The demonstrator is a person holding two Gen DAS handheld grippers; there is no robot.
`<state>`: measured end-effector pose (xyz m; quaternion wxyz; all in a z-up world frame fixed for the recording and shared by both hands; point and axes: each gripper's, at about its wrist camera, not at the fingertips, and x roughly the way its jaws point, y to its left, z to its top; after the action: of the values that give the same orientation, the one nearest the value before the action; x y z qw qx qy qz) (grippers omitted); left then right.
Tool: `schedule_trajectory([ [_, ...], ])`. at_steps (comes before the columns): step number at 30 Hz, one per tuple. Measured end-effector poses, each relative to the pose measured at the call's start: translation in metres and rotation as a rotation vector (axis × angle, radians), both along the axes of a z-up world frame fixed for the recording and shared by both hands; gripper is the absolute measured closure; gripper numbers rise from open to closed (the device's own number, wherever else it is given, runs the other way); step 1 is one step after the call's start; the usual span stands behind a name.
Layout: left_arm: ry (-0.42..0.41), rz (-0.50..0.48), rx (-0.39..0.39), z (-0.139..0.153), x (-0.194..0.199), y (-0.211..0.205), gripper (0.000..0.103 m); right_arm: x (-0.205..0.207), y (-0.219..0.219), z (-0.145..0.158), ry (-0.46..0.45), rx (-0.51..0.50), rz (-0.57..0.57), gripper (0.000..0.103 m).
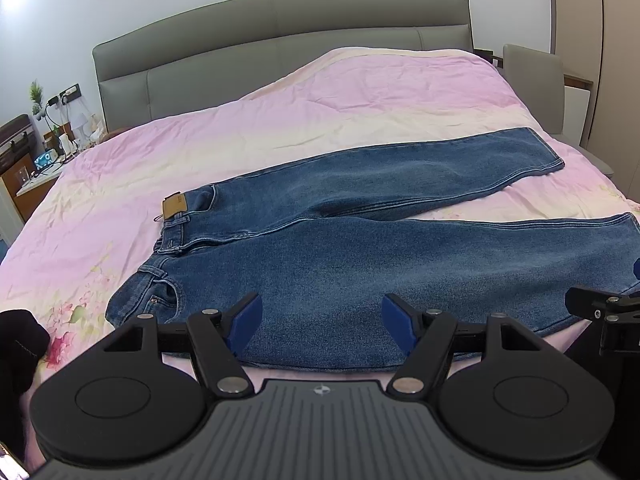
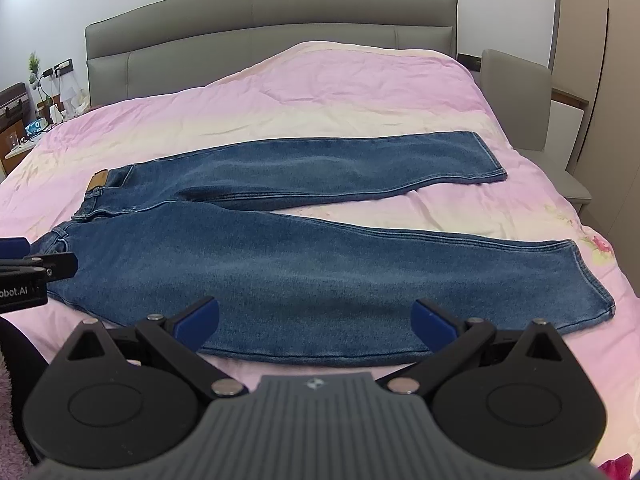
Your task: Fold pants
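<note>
Tan waistband patch [image 1: 173,206] on jeans [image 1: 360,256] unreadable; left gripper [image 2: 24,280] reads "obot.AI"

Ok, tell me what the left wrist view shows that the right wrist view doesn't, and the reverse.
Only the left wrist view shows the open left gripper whole, over the near denim leg close to the waistband, with the near leg's hem cut off at the right edge.

Only the right wrist view shows the open right gripper whole, and the near leg's hem complete.

Both show the blue denim jeans spread flat with legs apart on the pink floral bedspread, the tan waistband patch and the grey padded headboard.
</note>
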<state>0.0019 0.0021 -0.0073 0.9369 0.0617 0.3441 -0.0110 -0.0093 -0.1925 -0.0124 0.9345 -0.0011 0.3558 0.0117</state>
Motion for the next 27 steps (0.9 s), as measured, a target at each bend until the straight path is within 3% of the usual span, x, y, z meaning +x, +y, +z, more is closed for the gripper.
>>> schedule_trajectory([
  [8, 0.016, -0.005, 0.012, -0.003, 0.004, 0.002, 0.023, 0.003, 0.000, -0.003, 0.007, -0.006, 0.005, 0.005],
  [17, 0.041, -0.148, 0.160, -0.009, 0.022, 0.006, 0.025, 0.023, -0.028, -0.013, 0.015, -0.064, 0.090, 0.005],
  [20, 0.083, -0.211, 0.193, -0.019, 0.032, 0.007, 0.025, 0.041, -0.041, -0.023, 0.082, -0.112, 0.143, 0.006],
  [23, 0.118, -0.298, 0.265, -0.033, 0.039, -0.001, 0.025, 0.061, -0.043, -0.037, 0.177, -0.165, 0.239, 0.020],
  [27, 0.161, -0.420, 0.344, -0.054, 0.047, -0.011, 0.026, 0.083, -0.043, -0.055, 0.292, -0.231, 0.330, 0.022],
])
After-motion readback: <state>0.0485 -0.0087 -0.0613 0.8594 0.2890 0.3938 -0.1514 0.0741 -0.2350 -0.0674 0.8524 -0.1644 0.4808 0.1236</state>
